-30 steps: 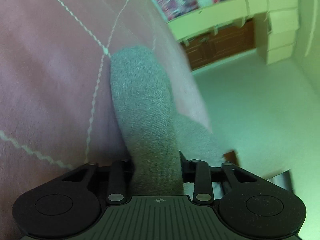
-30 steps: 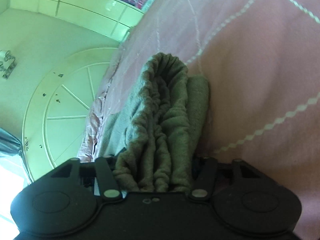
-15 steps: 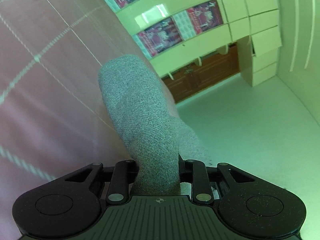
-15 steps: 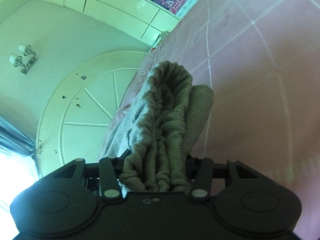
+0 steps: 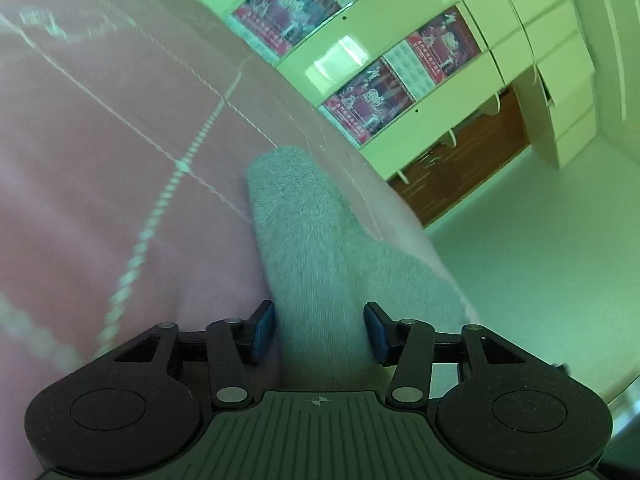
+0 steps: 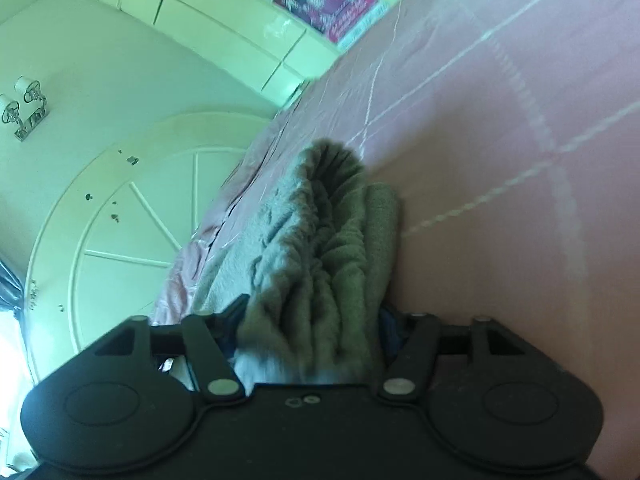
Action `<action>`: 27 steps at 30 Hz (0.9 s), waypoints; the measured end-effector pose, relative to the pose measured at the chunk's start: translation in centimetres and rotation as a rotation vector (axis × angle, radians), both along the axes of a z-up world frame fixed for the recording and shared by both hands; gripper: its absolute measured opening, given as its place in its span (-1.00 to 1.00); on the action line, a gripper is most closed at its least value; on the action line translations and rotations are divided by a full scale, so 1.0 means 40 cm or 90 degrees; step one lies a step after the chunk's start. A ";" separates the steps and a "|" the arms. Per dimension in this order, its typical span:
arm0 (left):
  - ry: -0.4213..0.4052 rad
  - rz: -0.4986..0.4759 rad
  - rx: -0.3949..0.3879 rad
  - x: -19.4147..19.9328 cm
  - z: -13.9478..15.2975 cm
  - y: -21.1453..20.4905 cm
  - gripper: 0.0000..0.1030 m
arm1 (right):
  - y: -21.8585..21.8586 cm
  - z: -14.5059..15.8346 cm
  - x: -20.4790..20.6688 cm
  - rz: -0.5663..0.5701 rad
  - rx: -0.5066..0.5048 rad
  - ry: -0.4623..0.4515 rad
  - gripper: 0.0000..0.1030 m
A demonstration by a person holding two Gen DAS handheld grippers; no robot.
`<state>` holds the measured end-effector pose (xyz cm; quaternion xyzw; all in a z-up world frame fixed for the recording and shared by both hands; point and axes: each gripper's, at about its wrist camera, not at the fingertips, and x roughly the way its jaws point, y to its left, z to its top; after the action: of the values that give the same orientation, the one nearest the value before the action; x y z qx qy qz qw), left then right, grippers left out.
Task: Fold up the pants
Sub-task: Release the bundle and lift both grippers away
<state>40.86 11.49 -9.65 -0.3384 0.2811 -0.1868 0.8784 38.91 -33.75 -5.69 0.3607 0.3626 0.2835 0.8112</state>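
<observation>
Grey knit pants [image 5: 304, 232] lie on a pink quilted bedspread [image 5: 100, 160]. In the left wrist view a smooth fold of the cloth runs between the fingers of my left gripper [image 5: 320, 334]. Its jaws are opening, and the blue pads [image 5: 262, 332] stand just clear of the cloth. In the right wrist view the gathered waistband of the pants [image 6: 320, 240] bunches between the fingers of my right gripper [image 6: 312, 328]. Those jaws are opening too. A blue pad [image 6: 390, 330] shows beside the loosened cloth, which rests on the bedspread [image 6: 500, 160].
Pale cabinets with red posters [image 5: 360, 92] and a brown wooden unit [image 5: 460, 160] stand past the bed's edge. A round white panel [image 6: 120, 220] and a wall lamp [image 6: 24, 108] lie beyond the bed in the right wrist view.
Both grippers moved across the bed with the pants. The left jaws, earlier shut on the fold, have parted and show their blue pads. The right jaws have widened around the waistband.
</observation>
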 end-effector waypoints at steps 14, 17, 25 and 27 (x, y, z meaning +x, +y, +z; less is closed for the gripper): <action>-0.016 0.181 0.309 -0.641 0.160 0.058 1.00 | -0.152 0.183 -0.688 -0.274 -0.220 -0.085 0.89; -0.062 0.173 0.291 -0.755 0.211 -0.016 1.00 | -0.055 0.207 -0.737 -0.240 -0.270 -0.091 0.90; -0.110 0.180 0.340 -0.942 0.256 -0.191 1.00 | 0.193 0.297 -0.865 -0.165 -0.405 -0.189 0.89; -0.125 0.179 0.376 -0.968 0.258 -0.215 1.00 | 0.234 0.300 -0.881 -0.151 -0.416 -0.204 0.89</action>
<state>2.14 2.87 0.67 -0.0855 0.1879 -0.0062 0.9784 3.65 -24.39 6.32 0.0731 0.2581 0.1102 0.9570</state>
